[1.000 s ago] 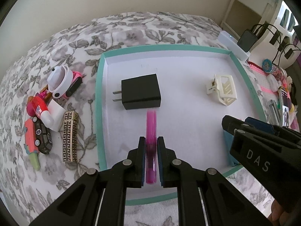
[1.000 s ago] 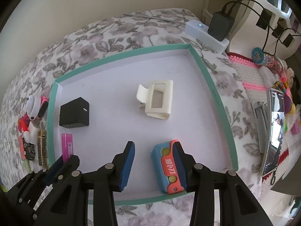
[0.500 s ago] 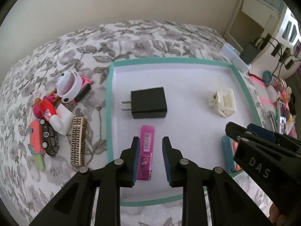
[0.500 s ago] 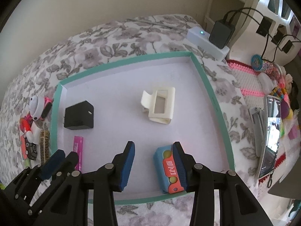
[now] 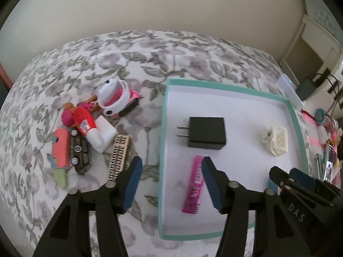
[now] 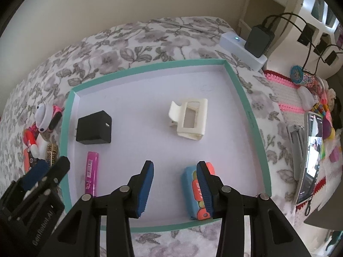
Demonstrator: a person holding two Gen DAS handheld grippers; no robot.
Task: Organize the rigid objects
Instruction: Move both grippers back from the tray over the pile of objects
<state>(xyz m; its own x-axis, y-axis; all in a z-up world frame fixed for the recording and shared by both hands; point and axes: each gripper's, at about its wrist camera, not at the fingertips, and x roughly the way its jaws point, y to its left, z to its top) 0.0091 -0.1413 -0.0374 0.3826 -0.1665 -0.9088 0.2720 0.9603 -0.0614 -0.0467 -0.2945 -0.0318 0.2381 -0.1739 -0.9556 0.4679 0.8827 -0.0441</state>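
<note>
Flowered bedspread (image 5: 150, 49) below a plain wall, with a teal-rimmed tray (image 5: 162, 128) at the centre and a pile of small toys (image 5: 90, 132) at 9 o'clock, not yet sorted. Just released by the left gripper (image 5: 170, 182): pink tube (image 5: 194, 184) now flat on the tray floor below the black charger (image 5: 206, 132), so one more piece stored; jaws opening, spread wide, nothing between them. Right gripper (image 6: 174, 186) at 5 o'clock half spread and empty, its right finger over the blue-orange toy (image 6: 193, 190), contact unclear.
</note>
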